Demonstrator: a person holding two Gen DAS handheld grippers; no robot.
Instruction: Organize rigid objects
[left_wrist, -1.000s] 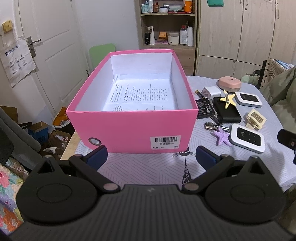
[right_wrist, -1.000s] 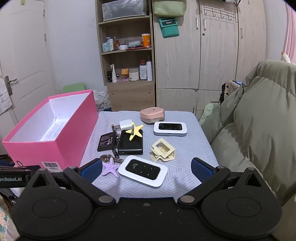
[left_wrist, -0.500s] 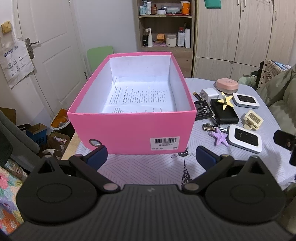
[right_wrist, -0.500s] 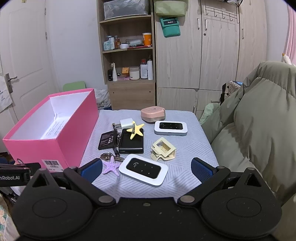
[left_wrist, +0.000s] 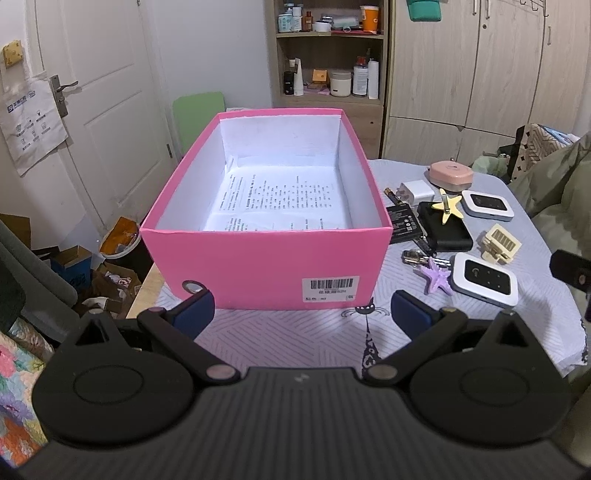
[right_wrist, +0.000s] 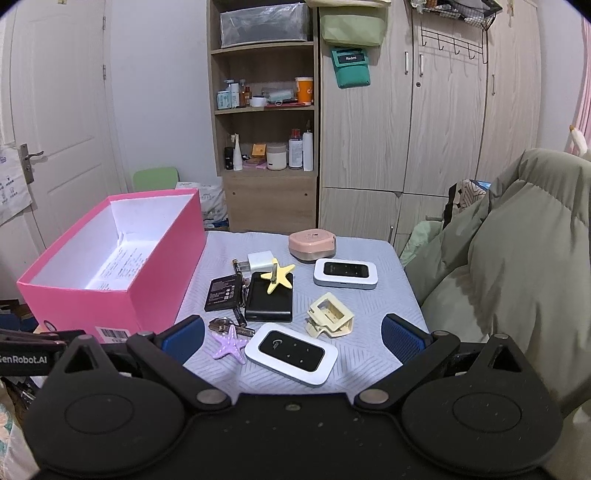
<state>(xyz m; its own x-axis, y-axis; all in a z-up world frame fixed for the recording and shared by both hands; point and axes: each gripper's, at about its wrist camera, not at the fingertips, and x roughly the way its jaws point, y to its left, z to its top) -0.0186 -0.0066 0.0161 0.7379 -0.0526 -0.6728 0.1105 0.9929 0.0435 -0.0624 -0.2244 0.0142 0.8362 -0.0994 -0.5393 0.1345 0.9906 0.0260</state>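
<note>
Pink card forms the box (left_wrist: 266, 258), which stands open at the table's left with only a printed sheet (left_wrist: 277, 199) on its floor; nothing has been packed yet. To its right the rigid things lie in a loose cluster on the grey cloth (right_wrist: 369, 354): a white router (right_wrist: 291, 352) nearest the right gripper, a purple star (right_wrist: 229, 341) just beside it, a cream clip (right_wrist: 328, 319), a black pack (right_wrist: 269, 302) with a yellow star (right_wrist: 277, 275) resting on it, a flat battery (right_wrist: 224, 293), a white plug (right_wrist: 260, 260), a second router (right_wrist: 345, 273) and a pink case (right_wrist: 312, 245) farthest back.

Both grippers hang short of the goods with fingers spread wide and nothing between them: the left gripper (left_wrist: 301, 308) faces the box's near wall, the right gripper (right_wrist: 291, 334) faces the cluster.

By my judgement this is the very start, the first pick. The near router looks the likely target; being flat and wide, it calls for a low approach across its narrower span before lifting it over the box wall.
</note>
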